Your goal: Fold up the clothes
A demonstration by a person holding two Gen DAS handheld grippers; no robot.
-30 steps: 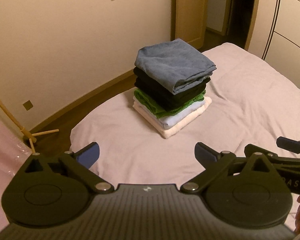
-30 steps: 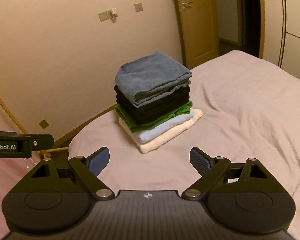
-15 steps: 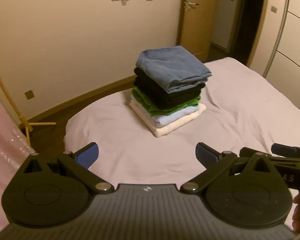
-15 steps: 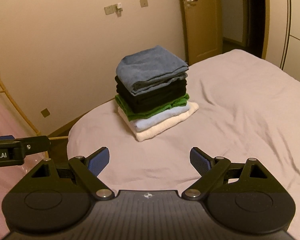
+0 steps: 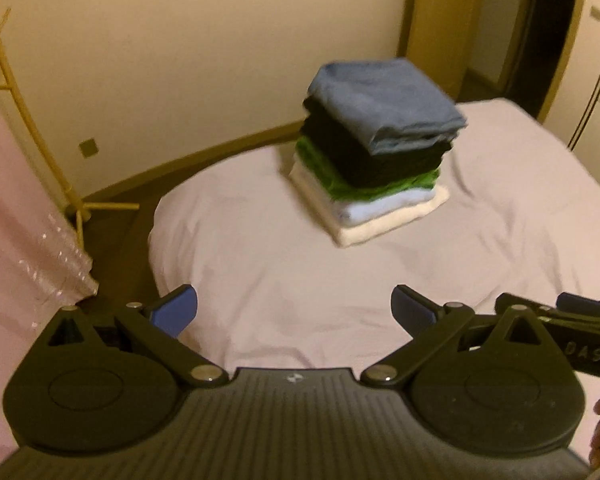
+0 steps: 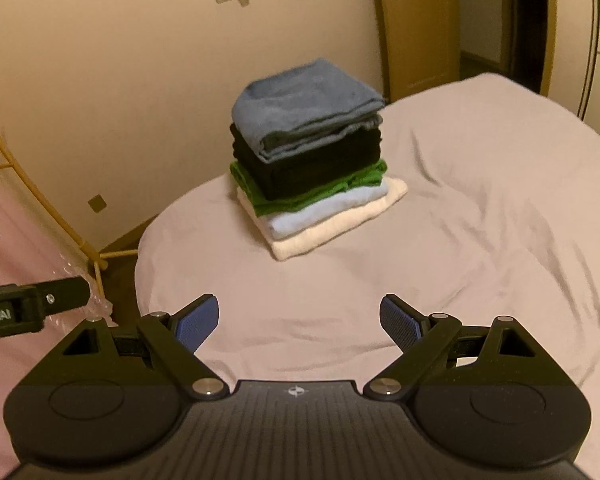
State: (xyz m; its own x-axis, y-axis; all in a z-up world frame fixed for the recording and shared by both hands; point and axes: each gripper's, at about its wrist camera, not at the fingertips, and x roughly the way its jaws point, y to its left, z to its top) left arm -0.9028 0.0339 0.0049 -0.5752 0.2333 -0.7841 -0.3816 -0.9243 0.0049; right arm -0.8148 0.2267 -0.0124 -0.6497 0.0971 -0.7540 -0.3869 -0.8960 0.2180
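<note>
Leaning at the far left, a wooden rack (image 5: 32, 120) is cut off by the frame. Both the left gripper (image 5: 294, 312) and right gripper (image 6: 300, 322) hover with fingers spread, empty, above the bed (image 6: 480, 220), facing a slightly blurred stack of folded clothes (image 6: 312, 164) near its corner.

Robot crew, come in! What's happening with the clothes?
Left gripper open, empty. Right gripper open, empty. Folded stack on bed. Nothing in the way.
</note>
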